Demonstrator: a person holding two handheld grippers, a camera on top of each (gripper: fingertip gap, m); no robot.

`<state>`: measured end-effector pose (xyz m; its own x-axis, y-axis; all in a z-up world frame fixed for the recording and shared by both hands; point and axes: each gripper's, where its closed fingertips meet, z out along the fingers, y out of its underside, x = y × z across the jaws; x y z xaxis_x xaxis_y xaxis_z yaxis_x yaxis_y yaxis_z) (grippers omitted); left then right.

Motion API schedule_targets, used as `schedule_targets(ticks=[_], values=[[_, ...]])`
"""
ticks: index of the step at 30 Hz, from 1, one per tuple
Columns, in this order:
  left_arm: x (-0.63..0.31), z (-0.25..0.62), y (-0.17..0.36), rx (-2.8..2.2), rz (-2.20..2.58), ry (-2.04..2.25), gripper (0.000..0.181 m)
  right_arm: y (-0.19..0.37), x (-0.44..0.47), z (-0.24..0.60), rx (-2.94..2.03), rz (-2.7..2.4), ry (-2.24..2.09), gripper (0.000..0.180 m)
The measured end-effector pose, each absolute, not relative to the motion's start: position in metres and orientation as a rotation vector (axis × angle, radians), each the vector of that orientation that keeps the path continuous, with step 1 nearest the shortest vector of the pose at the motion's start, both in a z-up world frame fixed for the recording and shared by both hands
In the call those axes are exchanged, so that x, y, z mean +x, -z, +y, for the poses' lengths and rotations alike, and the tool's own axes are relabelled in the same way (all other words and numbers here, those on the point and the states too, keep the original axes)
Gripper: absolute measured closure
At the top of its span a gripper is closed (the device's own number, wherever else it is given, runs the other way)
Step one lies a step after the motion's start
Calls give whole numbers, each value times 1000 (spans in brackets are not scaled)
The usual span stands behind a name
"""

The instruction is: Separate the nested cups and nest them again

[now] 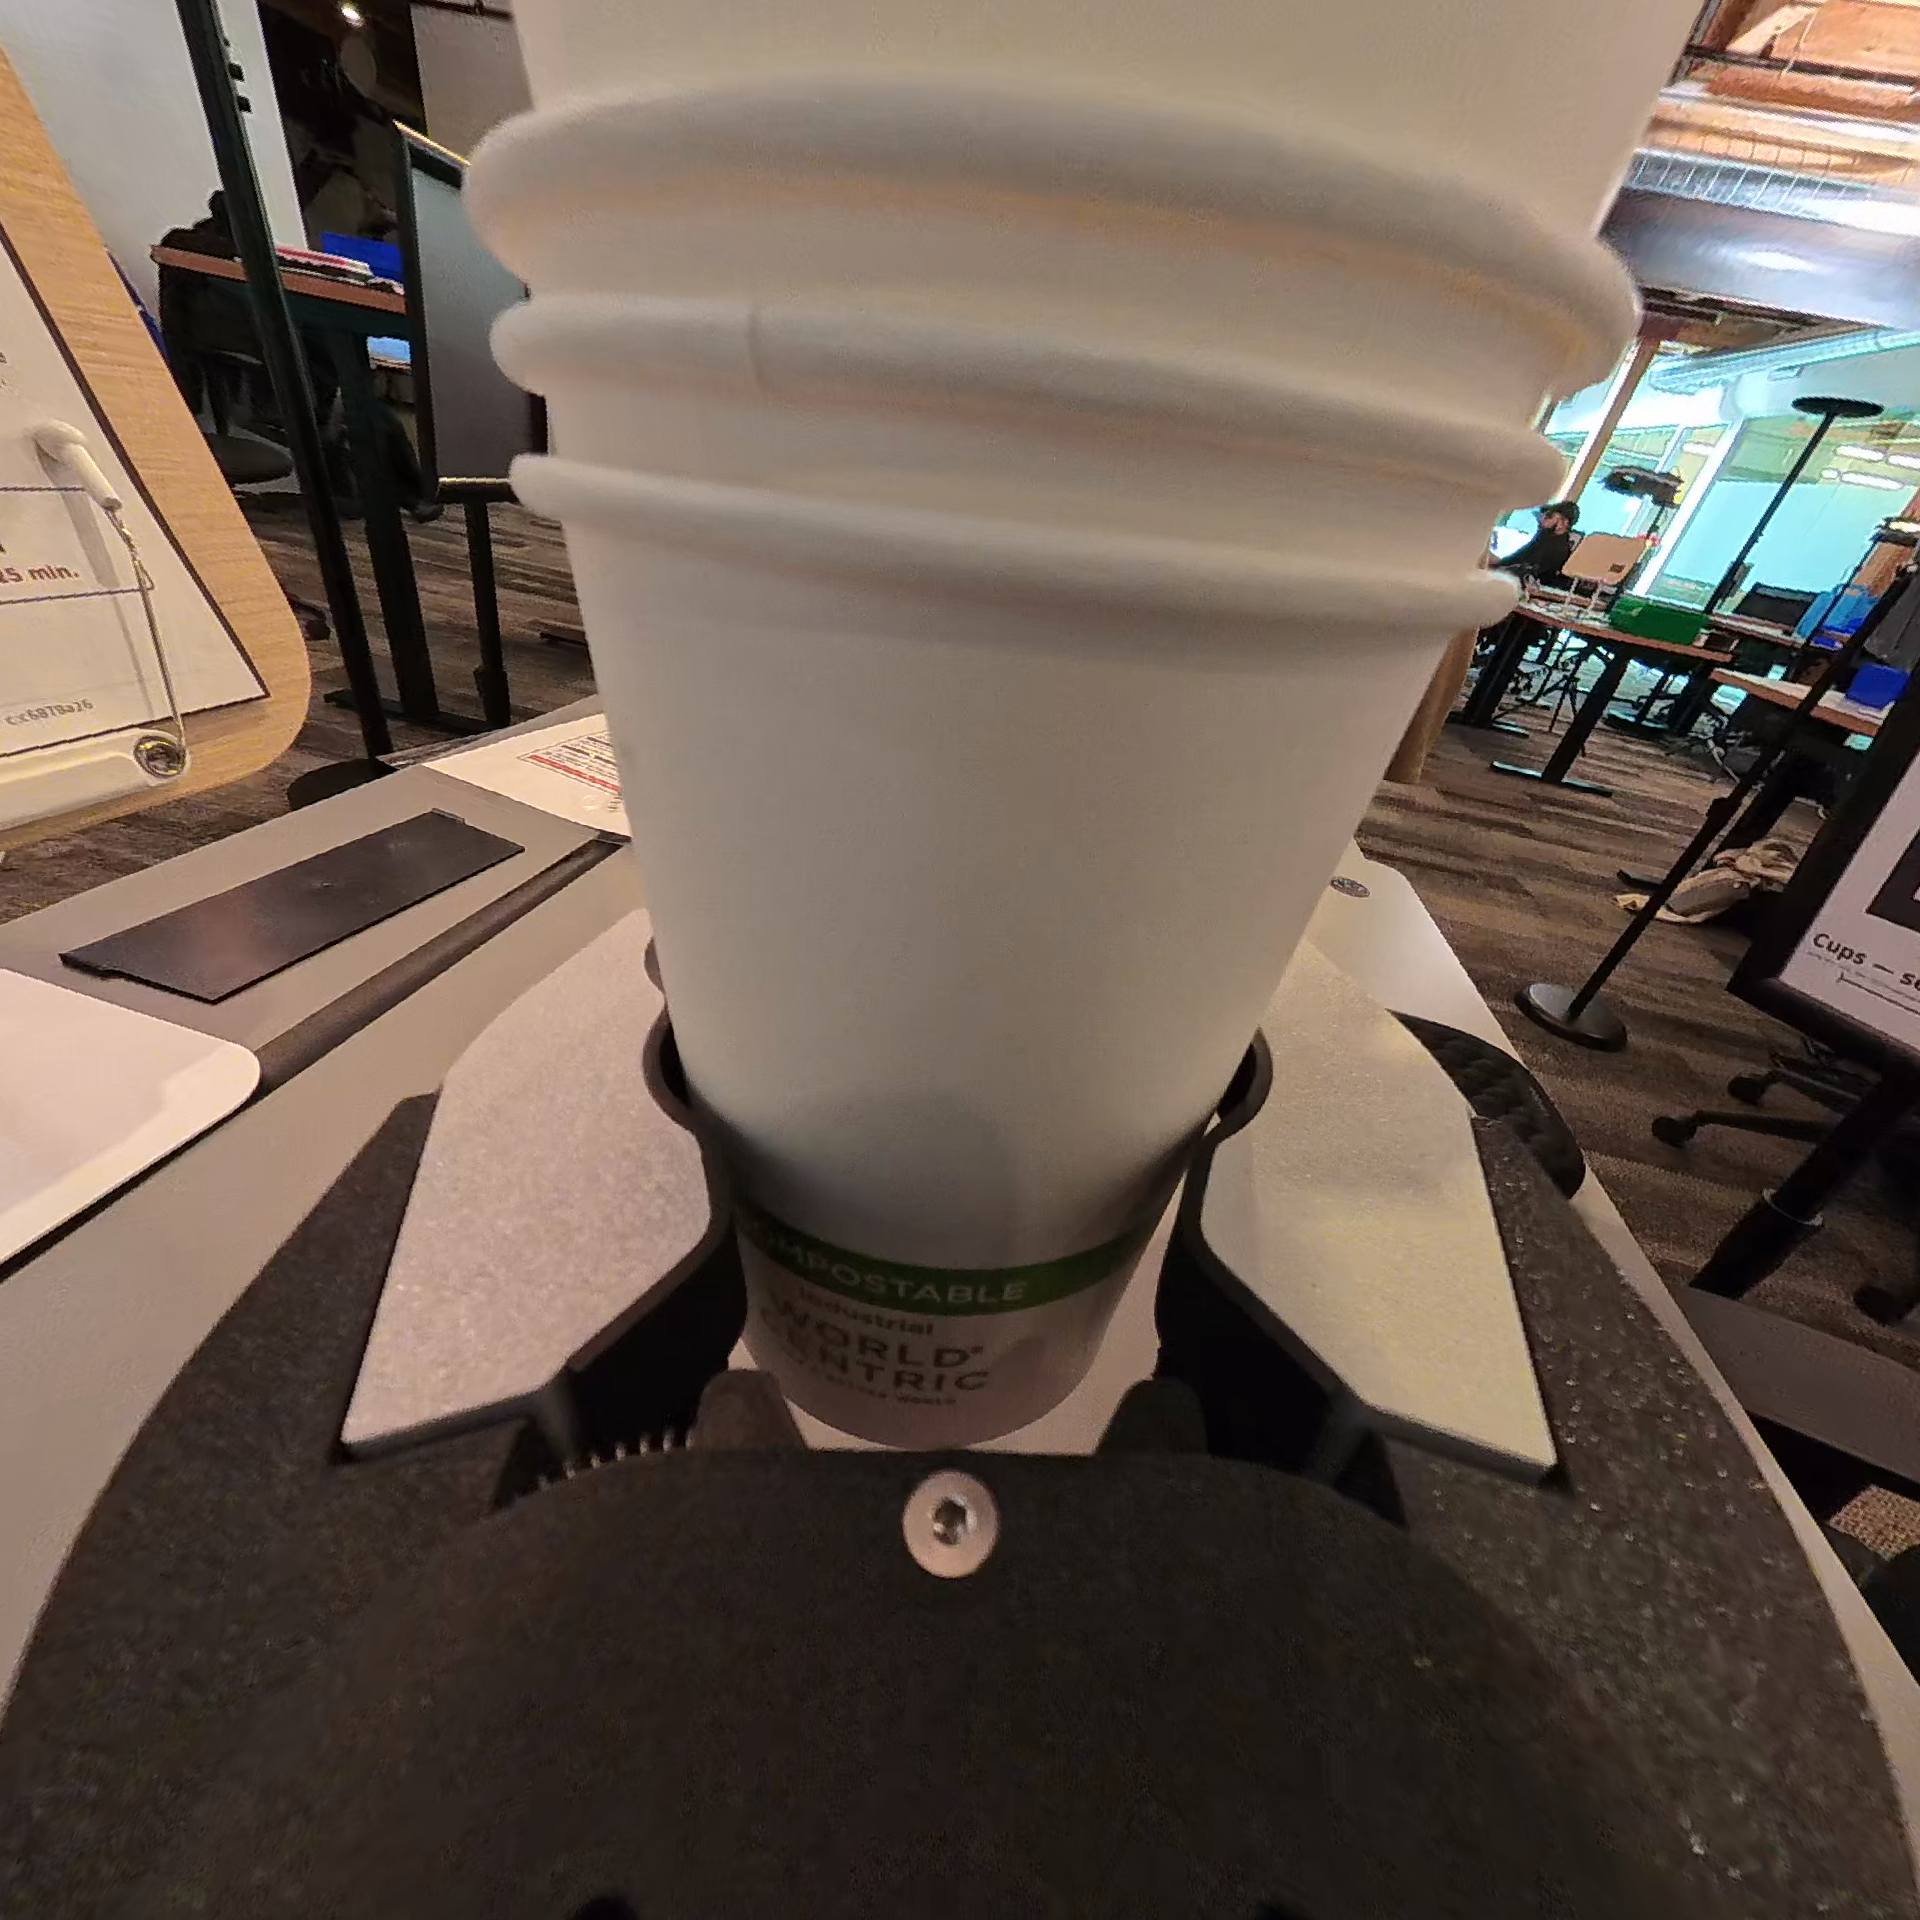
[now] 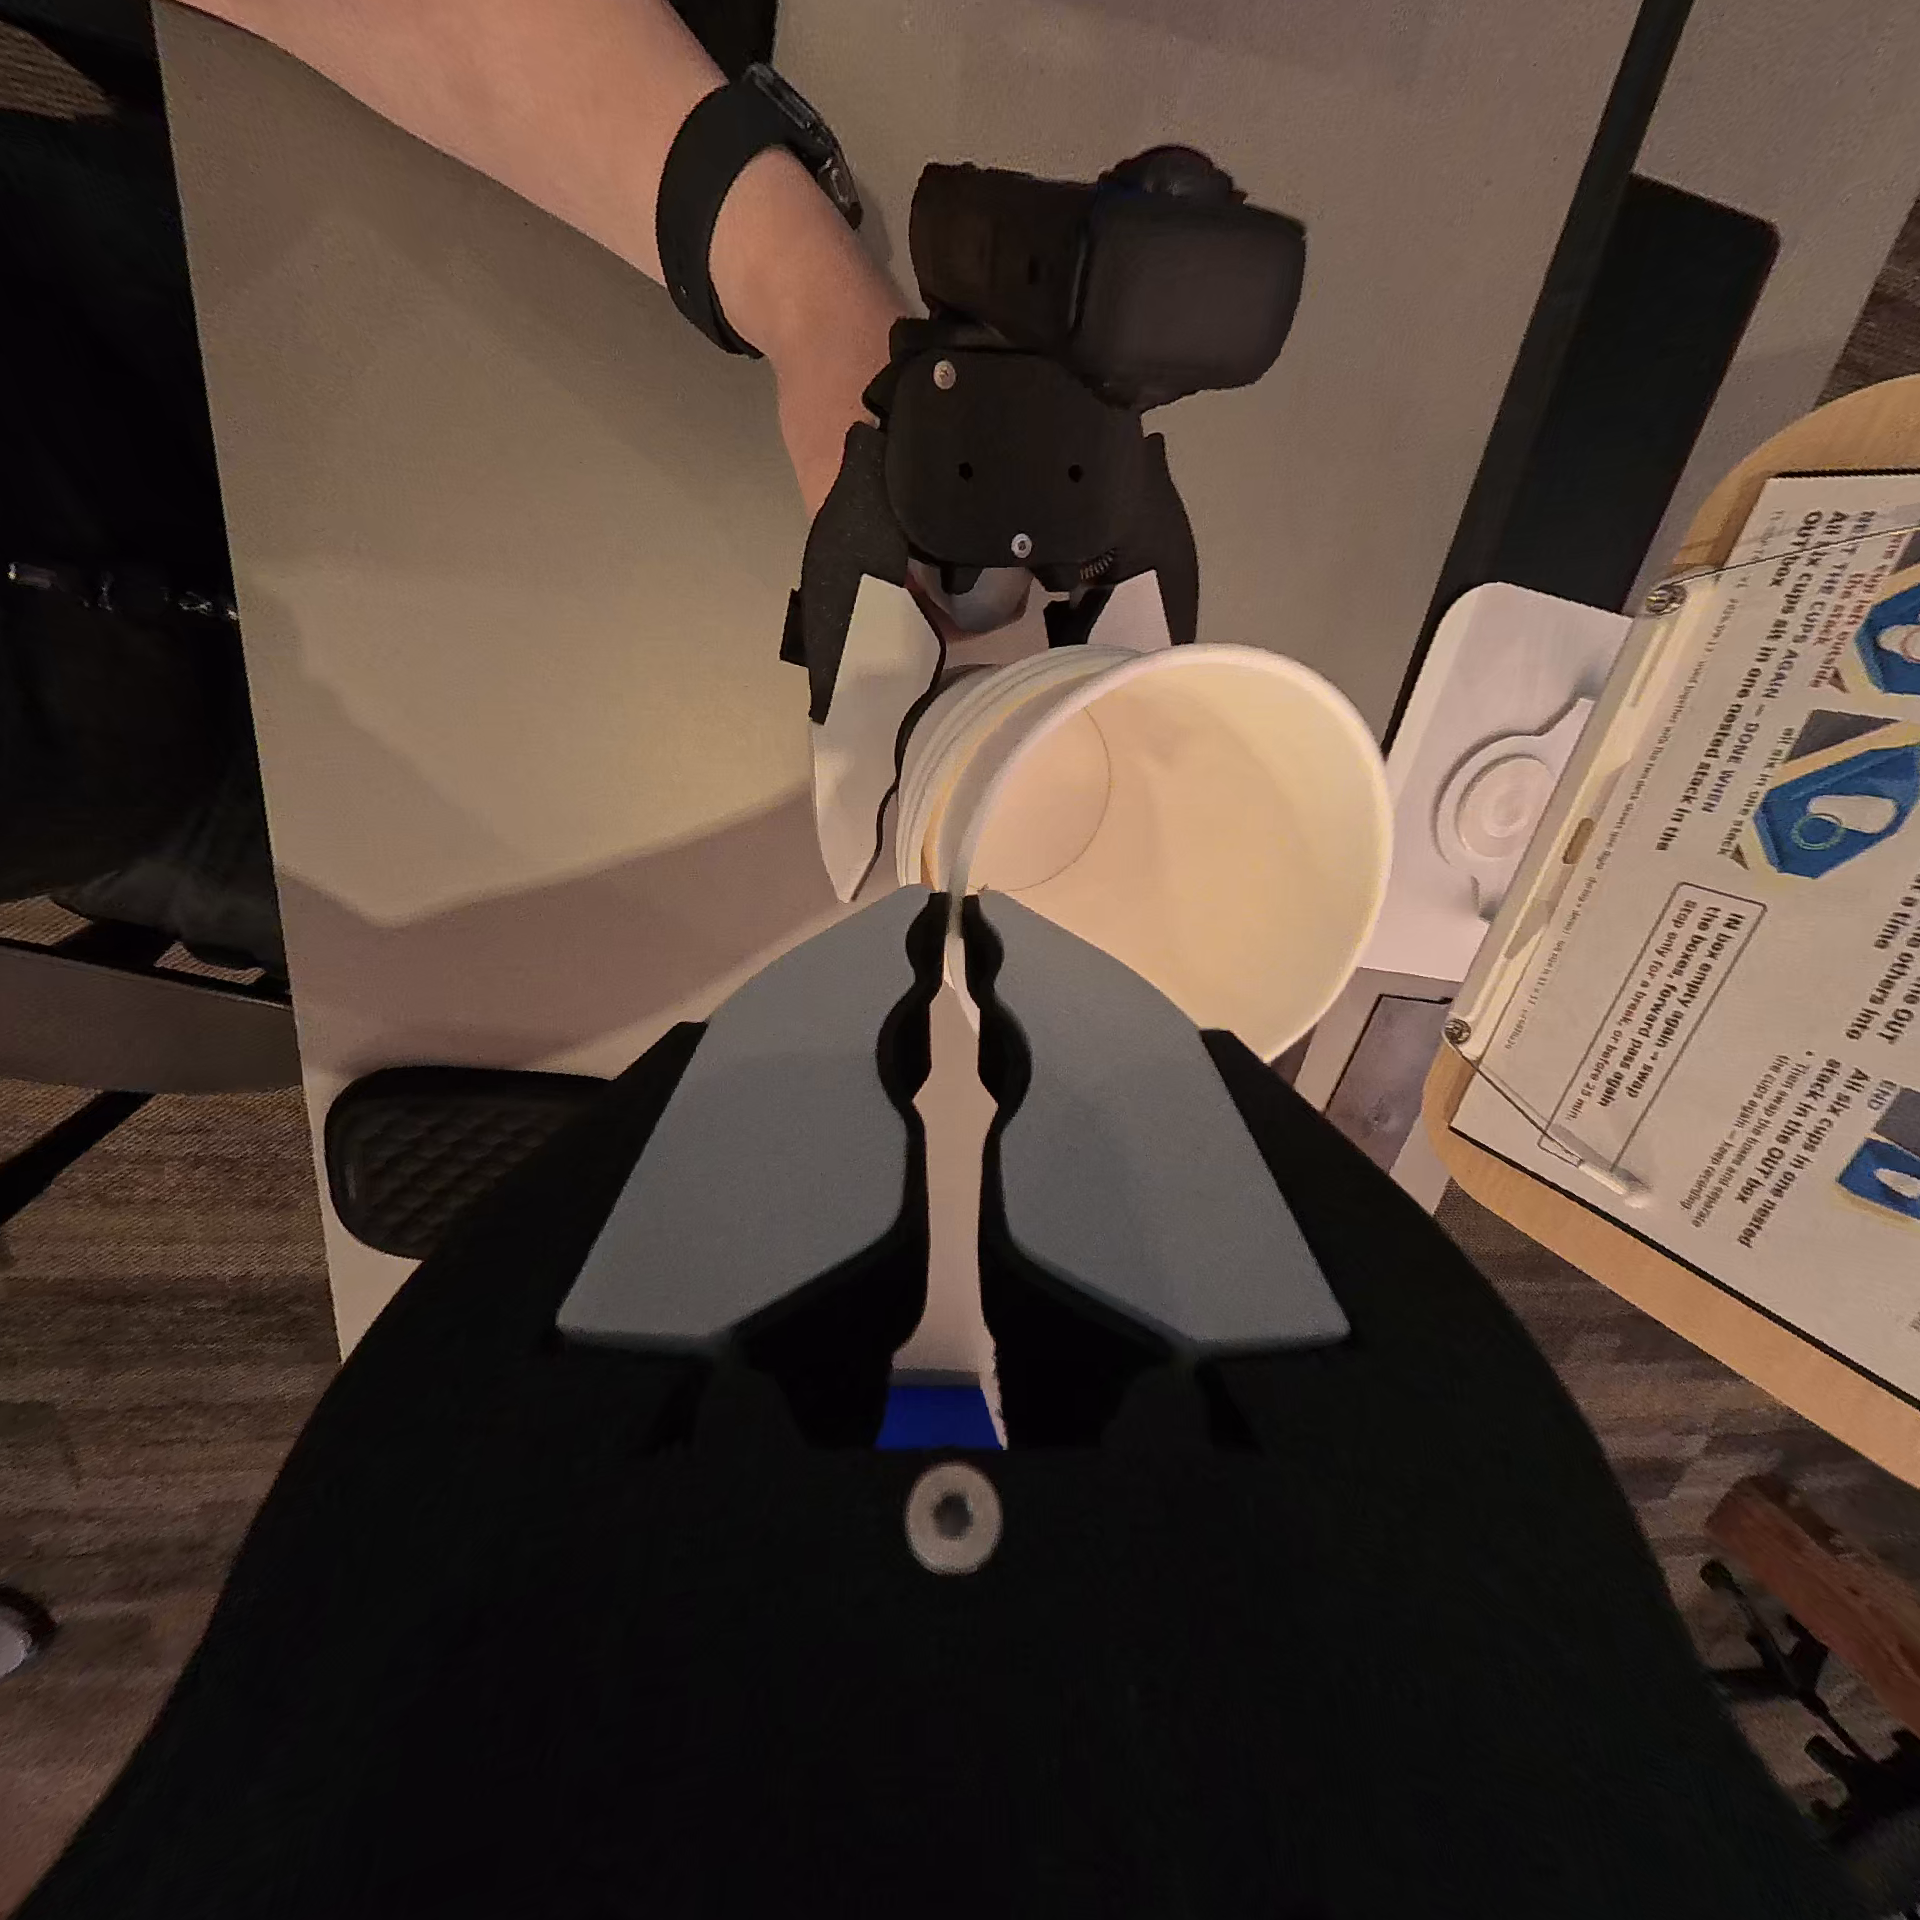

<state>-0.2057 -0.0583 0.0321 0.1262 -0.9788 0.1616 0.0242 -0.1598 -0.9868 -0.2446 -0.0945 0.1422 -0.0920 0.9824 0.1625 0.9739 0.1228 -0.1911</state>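
Note:
A stack of nested white paper cups [image 1: 1039, 644] stands upright between my left gripper's fingers, with a green band near the base. My left gripper [image 1: 961, 1101] is shut on the lowest cup of the stack, above the grey table. In the right wrist view, seen from above, the same stack [image 2: 940, 769] is held by the left gripper [image 2: 997, 665]. My right gripper [image 2: 954, 914] is shut on the rim of the top cup [image 2: 1195, 821], pinching its wall. The top cup sits tilted and partly out of the stack. Its open inside faces the camera.
A grey table [image 2: 520, 623] lies below. A white tray [image 2: 1496, 769] sits on it, also showing in the left wrist view [image 1: 94, 1122]. A wooden board with an instruction sheet [image 2: 1704, 987] stands to the right. A black flat plate [image 1: 291, 904] lies on the table. An office chair armrest [image 2: 457, 1153] is near.

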Motion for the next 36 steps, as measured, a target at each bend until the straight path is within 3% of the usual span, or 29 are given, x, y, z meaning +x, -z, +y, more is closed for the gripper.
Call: schedule_targets(ticks=[19,27,36], values=[[-201,-58,-20,-1407,1040,1235,80,-221,-179,-95,-1940,-1895,66,177],[-200,-57,-16,-1417,1044,1230,80,-216,-32,-101,-2203,-1556,189,177],[-197,-57,-10,-1433,1056,1213,80,-136,160,-131,-2576,-1077,242,177]])
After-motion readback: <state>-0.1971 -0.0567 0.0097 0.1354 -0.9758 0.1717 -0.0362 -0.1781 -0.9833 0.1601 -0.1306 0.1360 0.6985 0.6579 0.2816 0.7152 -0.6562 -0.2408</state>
